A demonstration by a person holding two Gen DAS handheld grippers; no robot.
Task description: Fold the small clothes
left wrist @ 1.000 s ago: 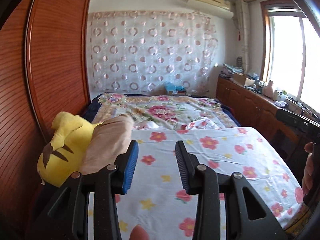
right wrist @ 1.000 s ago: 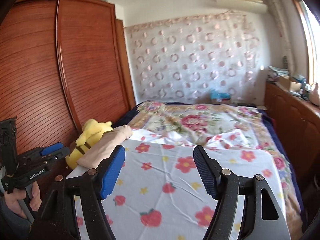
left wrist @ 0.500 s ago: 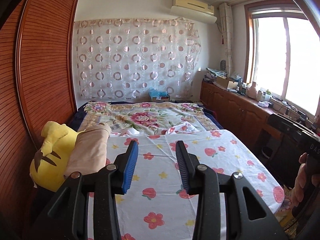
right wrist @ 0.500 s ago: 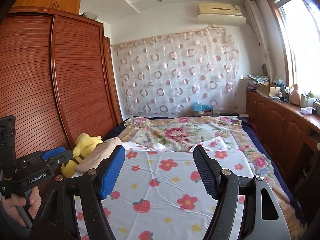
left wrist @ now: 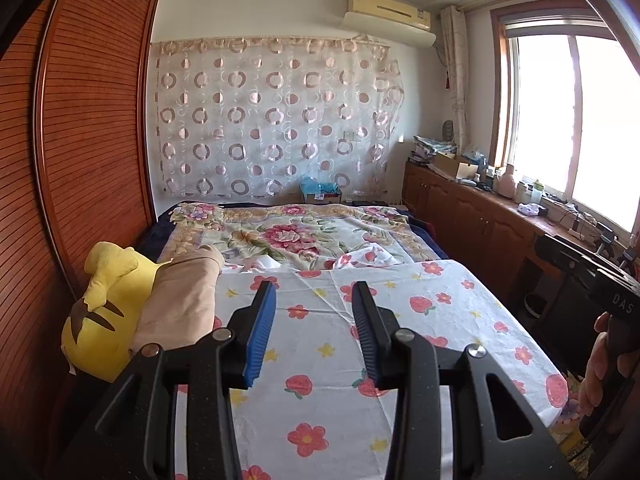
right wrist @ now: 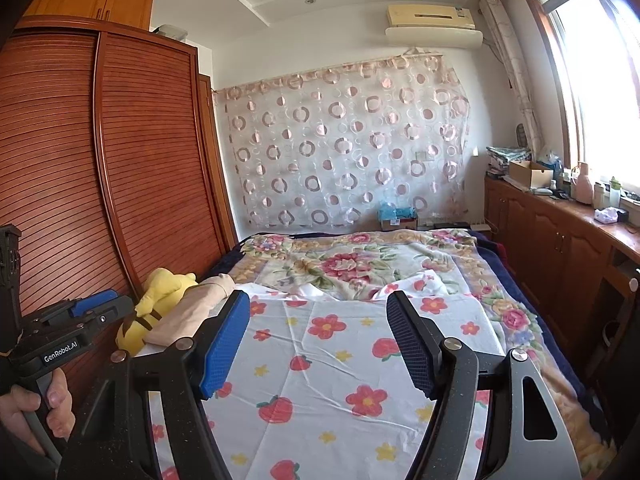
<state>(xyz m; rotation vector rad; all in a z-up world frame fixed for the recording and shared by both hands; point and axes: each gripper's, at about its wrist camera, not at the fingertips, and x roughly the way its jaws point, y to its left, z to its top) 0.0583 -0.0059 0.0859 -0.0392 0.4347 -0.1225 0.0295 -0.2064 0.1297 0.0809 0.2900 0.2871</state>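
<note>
Left gripper (left wrist: 314, 312): fingers apart, nothing between them, held above the bed's flowered sheet (left wrist: 400, 320). Right gripper (right wrist: 318, 332): fingers wider apart, also empty, over the same sheet. Beige folded garment (left wrist: 180, 300) lies at the sheet's left edge, touching the yellow plush toy (left wrist: 104, 312).

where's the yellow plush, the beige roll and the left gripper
yellow plush (left wrist: 102, 322), left wrist view, on its body
beige roll (left wrist: 184, 300), left wrist view, mid fabric
left gripper (left wrist: 314, 334), left wrist view, between its fingertips
</note>
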